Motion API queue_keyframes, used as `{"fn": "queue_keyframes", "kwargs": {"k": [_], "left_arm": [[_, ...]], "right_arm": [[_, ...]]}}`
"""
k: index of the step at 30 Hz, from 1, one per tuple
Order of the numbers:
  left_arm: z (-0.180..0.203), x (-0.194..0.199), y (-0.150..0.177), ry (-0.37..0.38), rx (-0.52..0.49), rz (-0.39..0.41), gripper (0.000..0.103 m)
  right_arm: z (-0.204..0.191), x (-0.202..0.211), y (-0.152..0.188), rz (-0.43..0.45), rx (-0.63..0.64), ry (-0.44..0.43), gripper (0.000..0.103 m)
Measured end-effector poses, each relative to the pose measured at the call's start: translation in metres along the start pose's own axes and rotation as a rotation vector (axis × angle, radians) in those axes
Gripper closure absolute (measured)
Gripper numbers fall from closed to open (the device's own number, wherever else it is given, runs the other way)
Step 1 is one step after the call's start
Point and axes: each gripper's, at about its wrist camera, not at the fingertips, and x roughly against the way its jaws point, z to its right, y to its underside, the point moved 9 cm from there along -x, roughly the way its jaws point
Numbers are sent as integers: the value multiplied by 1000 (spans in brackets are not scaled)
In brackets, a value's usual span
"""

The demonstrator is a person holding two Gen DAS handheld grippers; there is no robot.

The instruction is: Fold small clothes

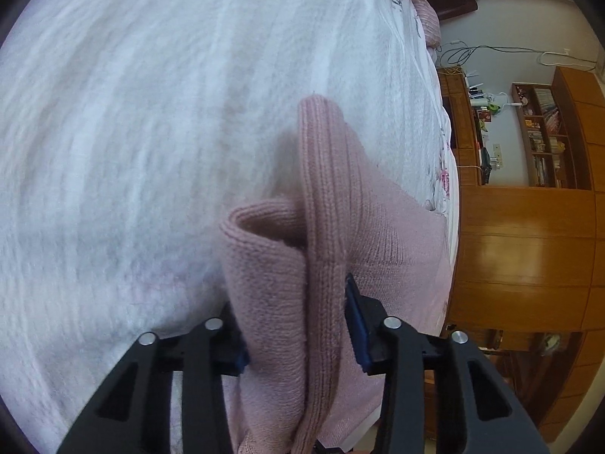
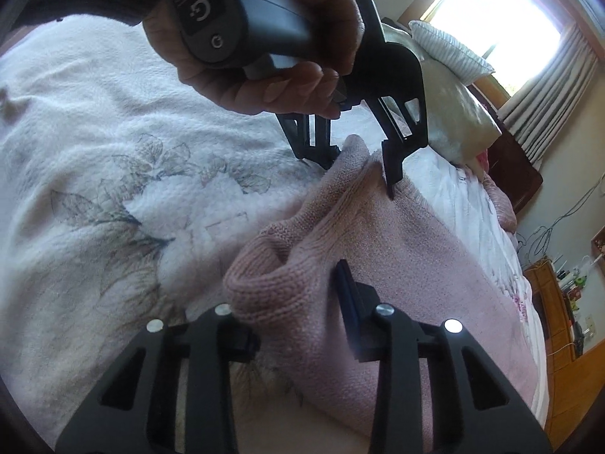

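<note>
The pink knitted garment (image 1: 332,227) lies on the bed under a white fleecy blanket with a grey leaf print (image 2: 113,174), and both grippers have hold of it. In the left wrist view, the left gripper (image 1: 298,336) pinches a bunched, ribbed fold of the garment between its blue-padded fingers (image 1: 355,325); the fold stands up out of the gripper in a narrow ridge, with a rolled loop of knit just beside it, and the rest of the garment spreads flat towards the bed's edge. In the right wrist view, the right gripper (image 2: 298,317) likewise has thick knit gathered between its fingers, a rounded, rolled edge bulging just beside its left finger.

Beyond the right gripper in that view, the left gripper (image 2: 363,170) points down into the far edge of the garment, with a peak of cloth rising between its black fingers. A person's hand (image 2: 264,49) wraps around its grey handle from above, fingers curled underneath.

The garment's knit is soft and fine-ribbed, the blanket nubbly. Past the bed stand wooden cabinets (image 1: 529,246).
</note>
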Motion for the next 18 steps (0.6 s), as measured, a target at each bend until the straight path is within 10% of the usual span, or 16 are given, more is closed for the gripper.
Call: {"fn": "queue_keyframes", "kwargs": {"k": [18], "left_arm": [[47,29,5,-53,-37,45,75]], "right_arm": [[36,39,-22,44,-164,-55,88]]}}
